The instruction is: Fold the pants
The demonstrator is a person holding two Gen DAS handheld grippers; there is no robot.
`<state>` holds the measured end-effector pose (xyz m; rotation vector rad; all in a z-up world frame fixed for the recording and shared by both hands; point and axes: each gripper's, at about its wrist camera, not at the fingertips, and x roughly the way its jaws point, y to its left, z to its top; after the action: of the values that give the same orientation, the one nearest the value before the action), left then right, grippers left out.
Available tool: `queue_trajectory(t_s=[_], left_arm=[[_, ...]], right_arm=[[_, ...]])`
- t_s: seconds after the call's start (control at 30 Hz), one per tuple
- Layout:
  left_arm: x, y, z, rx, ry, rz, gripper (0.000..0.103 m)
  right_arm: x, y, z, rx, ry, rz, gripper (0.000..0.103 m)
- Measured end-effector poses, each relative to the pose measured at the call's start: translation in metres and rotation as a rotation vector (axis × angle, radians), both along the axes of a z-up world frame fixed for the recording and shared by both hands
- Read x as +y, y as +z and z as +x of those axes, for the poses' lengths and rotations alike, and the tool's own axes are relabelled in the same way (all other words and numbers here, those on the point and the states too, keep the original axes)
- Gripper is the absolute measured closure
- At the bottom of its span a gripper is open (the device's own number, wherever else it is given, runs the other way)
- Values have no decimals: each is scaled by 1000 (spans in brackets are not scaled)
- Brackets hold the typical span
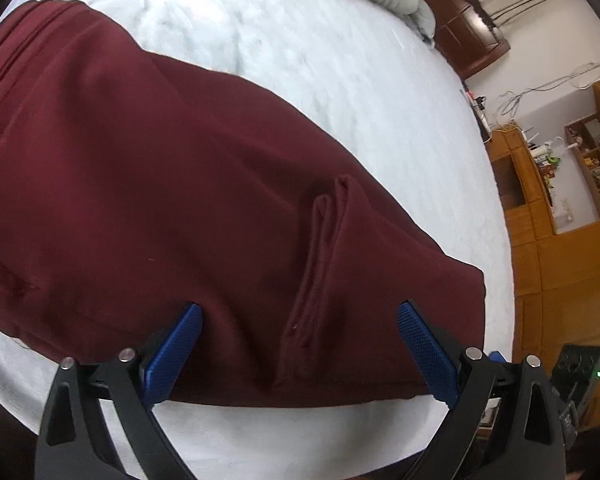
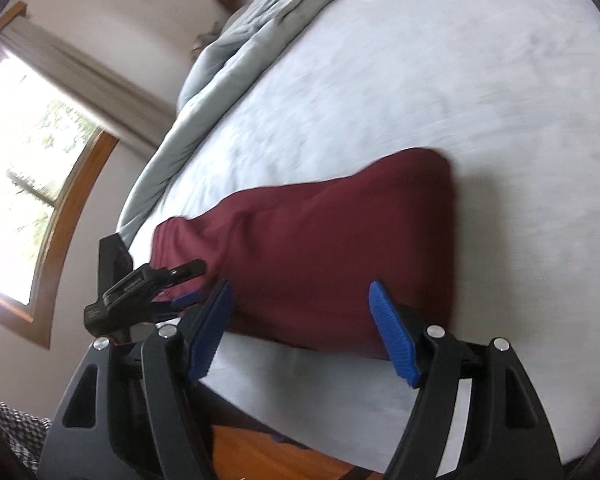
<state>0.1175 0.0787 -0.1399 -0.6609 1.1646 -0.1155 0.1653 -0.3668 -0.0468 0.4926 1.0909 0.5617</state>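
Maroon pants lie folded flat on a white bed sheet, the waistband at the upper left of the left wrist view. A raised pleat runs up the cloth near the front edge. My left gripper hovers open over that edge, its blue pads apart on either side of the pleat and not pressing. In the right wrist view the pants stretch across the bed's front edge. My right gripper stands open above them, nothing pinched. The left gripper shows at the waistband end.
A rumpled grey duvet is piled at the head of the bed by a dark headboard. Wooden cabinets and shelves line the right wall. A window is on the left. The mattress edge drops to a wooden floor.
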Motion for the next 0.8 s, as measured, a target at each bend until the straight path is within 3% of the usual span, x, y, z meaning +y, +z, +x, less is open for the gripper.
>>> queue_trajectory(t_s=[0.13, 0.27, 0.37, 0.43, 0.5, 0.57, 0.67, 0.73, 0.8], left_arm=[[-8, 1, 3, 10, -3, -15, 5], [-20, 3, 5, 30, -44, -125, 5], [-22, -17, 9, 98, -34, -203, 9], [-21, -18, 9, 101, -9, -191, 20], [-24, -11, 9, 82, -17, -128, 60], [-25, -6, 8, 60, -40, -114, 76], [-27, 8, 5, 16, -54, -107, 83], [-28, 24, -1, -52, -64, -121, 84], [-28, 30, -2, -62, -66, -100, 85]], right_arm=[[-14, -11, -2, 16, -38, 17, 32], [-15, -15, -3, 8, -29, 14, 32], [-20, -20, -3, 22, -43, 42, 33], [-26, -21, -4, 27, -47, 55, 33], [-29, -20, -4, 21, -57, 50, 31], [-33, -20, -4, 24, -75, 51, 29], [-39, -22, -4, 30, -94, 62, 29], [-42, -21, -4, 24, -101, 58, 29], [-47, -18, -4, 21, -113, 69, 27]])
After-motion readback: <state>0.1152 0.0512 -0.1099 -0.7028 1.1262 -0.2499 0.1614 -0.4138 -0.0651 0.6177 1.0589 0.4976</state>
